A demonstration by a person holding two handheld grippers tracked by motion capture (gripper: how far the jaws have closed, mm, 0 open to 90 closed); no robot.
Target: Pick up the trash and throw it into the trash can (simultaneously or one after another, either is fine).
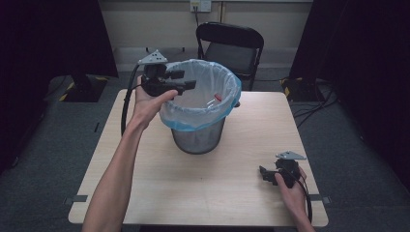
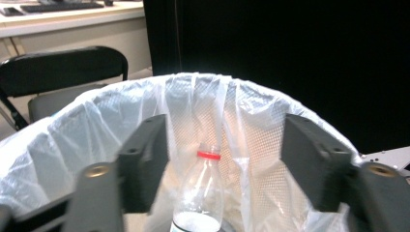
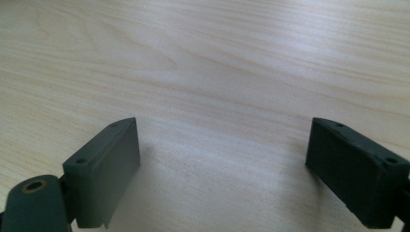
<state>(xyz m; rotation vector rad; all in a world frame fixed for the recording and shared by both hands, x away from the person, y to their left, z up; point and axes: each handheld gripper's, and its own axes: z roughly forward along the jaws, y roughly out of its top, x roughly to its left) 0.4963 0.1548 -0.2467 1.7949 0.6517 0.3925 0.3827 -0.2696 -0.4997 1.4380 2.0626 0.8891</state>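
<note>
Left gripper view: a clear plastic bottle with a red cap ring [image 2: 209, 193] is seen standing upright inside the round grey mesh waste bin [image 1: 199, 137], which is lined with a thin translucent white plastic bag [image 2: 87, 140]. The bottle's neck is framed between the two black jaws, which are spread wide and closed on nothing; the bottle lies farther off, down inside the bag, and is not touched by them. In the high view a small red spot of the cap ring [image 1: 218, 97] is visible within the bag, whose pale blue edge is folded over the bin's rim.

The bin is set on the light wooden worktop [image 1: 145, 193], towards its far middle. The left gripper [image 1: 186, 80] is held in the person's left hand [image 1: 147, 102] at the near-left rim of the bin, raised above the worktop, with its jaws reaching over the opening.

The right gripper [image 1: 265, 175] is held by the right hand [image 1: 292, 189] near the worktop's near-right corner, well apart from the bin. In the right gripper view its jaws are wide open and empty, low over bare wood grain.

A black folding chair [image 1: 232, 46] is placed beyond the worktop's far edge.
</note>
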